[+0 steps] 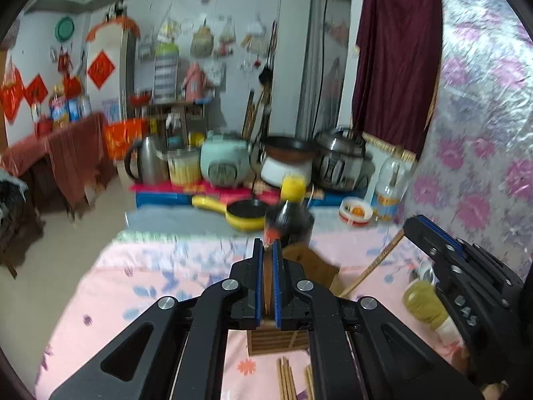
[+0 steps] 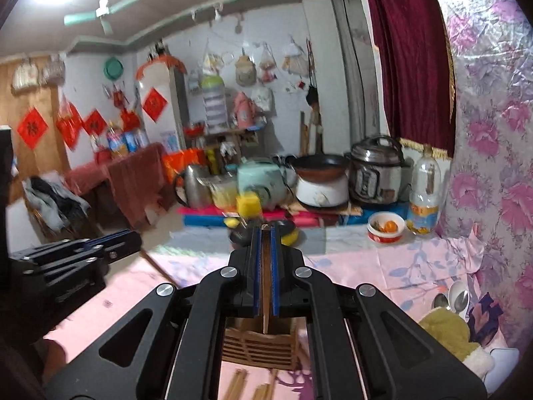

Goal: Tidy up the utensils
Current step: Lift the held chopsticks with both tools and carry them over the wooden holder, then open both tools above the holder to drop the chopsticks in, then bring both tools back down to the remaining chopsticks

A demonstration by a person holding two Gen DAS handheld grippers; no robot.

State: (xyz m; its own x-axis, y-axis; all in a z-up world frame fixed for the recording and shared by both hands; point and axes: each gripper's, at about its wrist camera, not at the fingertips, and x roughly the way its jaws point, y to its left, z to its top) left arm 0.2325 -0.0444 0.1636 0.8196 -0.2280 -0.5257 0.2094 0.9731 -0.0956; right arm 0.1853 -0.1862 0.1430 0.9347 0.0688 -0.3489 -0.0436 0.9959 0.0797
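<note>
My left gripper (image 1: 266,245) is shut on the thin wall of a wooden slatted utensil holder (image 1: 278,341) and holds it over the pink floral tablecloth (image 1: 133,283). My right gripper (image 2: 265,230) is shut on another wall of the same wooden holder (image 2: 260,345). Loose wooden chopsticks (image 1: 286,380) lie on the cloth below the holder; they also show in the right wrist view (image 2: 238,383). Metal spoons (image 2: 458,296) lie at the right by the wall. The right gripper's body shows in the left wrist view at the right.
A dark bottle with a yellow cap (image 1: 288,213), a yellow pan (image 1: 245,213) and a bowl (image 2: 386,228) stand at the table's far end. A green brush (image 1: 424,303) lies at the right. Kettle, rice cookers and a plastic bottle (image 2: 424,193) line the back.
</note>
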